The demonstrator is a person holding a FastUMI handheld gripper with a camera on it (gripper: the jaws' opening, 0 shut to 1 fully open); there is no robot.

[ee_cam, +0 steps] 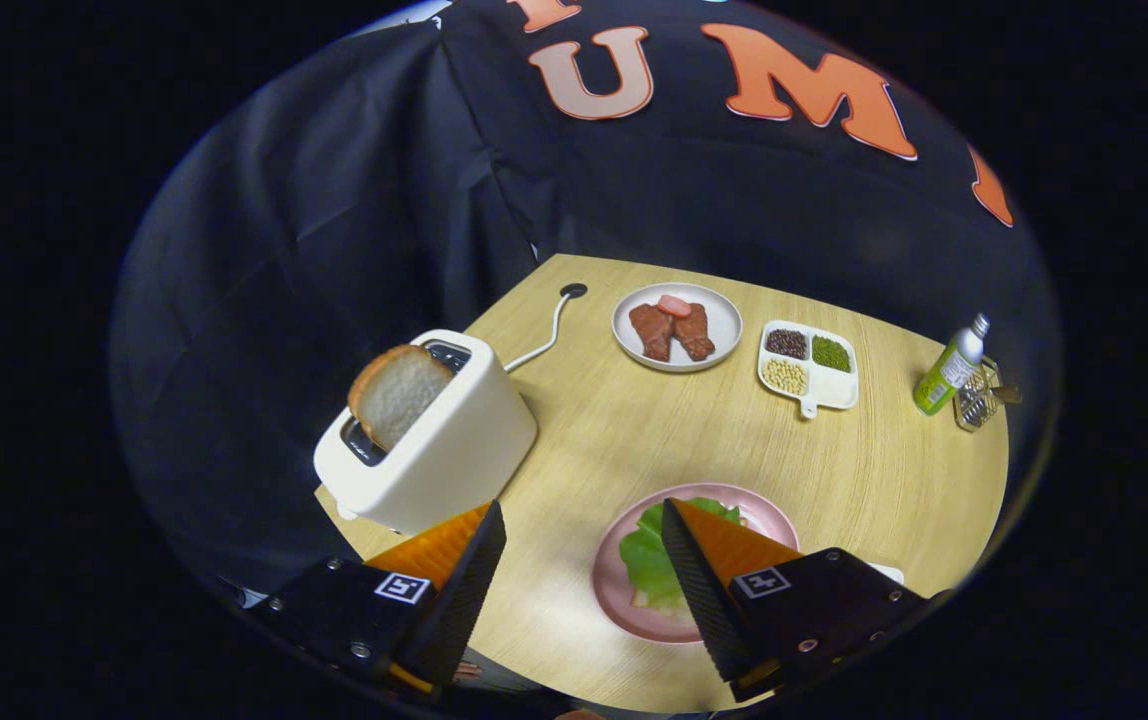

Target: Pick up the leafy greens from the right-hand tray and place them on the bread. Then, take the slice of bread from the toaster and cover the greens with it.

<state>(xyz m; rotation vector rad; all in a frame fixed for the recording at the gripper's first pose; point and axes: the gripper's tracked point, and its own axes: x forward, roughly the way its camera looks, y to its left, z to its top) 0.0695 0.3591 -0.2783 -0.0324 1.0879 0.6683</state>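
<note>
Wooden bench is seen before black cloth. At its left edge a white toaster holds a bread slice, beyond the left finger. The tongs are spread wide, grasping nothing. Leafy greens lie on a pink plate, partly hidden by the right finger. Farther back are set a meat plate, a divided tray and a green bottle.

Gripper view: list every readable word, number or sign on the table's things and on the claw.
Green bottle: label too small and blurred to read.
Claw, open, one finger over the greens: square black-and-white markers, patterns, no words.
Toaster: plain, no lettering.
</note>
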